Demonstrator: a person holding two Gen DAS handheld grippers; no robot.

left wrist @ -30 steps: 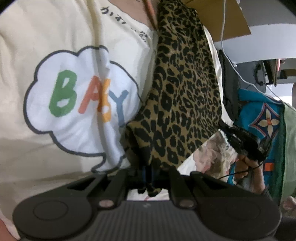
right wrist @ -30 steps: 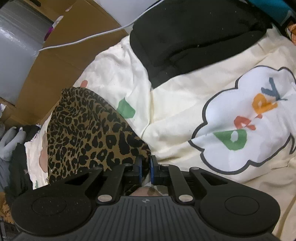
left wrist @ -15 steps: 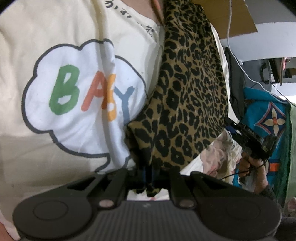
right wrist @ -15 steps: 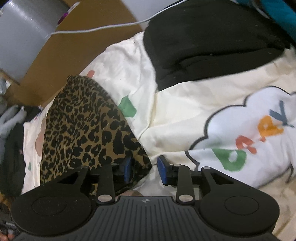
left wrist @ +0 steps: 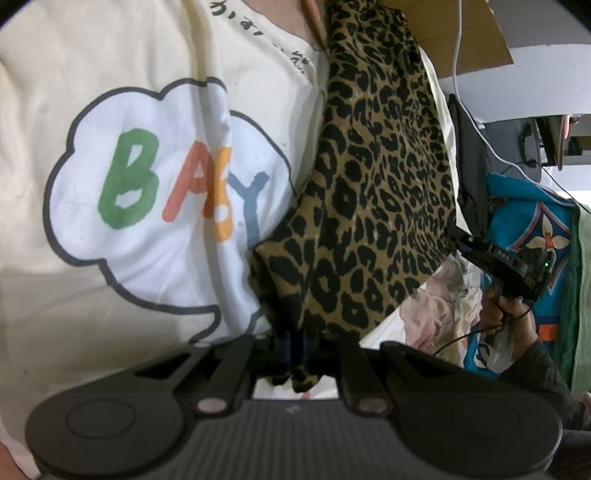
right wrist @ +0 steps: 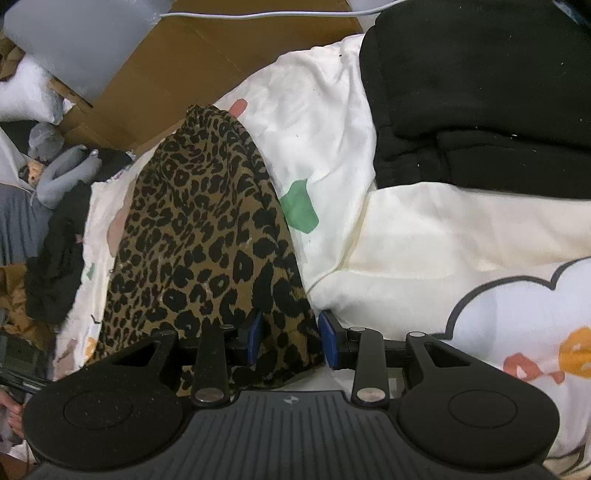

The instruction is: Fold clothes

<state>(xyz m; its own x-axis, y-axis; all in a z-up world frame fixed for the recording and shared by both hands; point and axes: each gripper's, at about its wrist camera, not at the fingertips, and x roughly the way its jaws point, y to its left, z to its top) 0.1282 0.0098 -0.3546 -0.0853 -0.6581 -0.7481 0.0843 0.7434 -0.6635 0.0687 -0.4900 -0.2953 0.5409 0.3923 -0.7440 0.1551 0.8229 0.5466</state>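
A leopard-print garment [left wrist: 376,206] lies stretched over a cream blanket printed with a "BABY" cloud [left wrist: 166,177]. My left gripper [left wrist: 295,339] is shut on one lower corner of it, and the cloth bunches between the pads. In the right wrist view the same garment [right wrist: 207,240] runs away from me to a narrow far end. My right gripper [right wrist: 290,332] stands open, blue pads apart, with the near corner lying loose between them. A hand holds that right gripper [left wrist: 498,262] at the garment's right edge.
A folded black garment [right wrist: 480,92] sits on the blanket [right wrist: 424,240] at the upper right. Cardboard [right wrist: 207,62] and a white cable [right wrist: 258,14] lie beyond the far end. A grey plush toy [right wrist: 59,170] and dark clothes crowd the left. Teal patterned cloth [left wrist: 524,206] lies right.
My right gripper's jaws have parted and released the leopard corner they pinched; it also rolled and shifted sideways. The left gripper has kept its grip and place.
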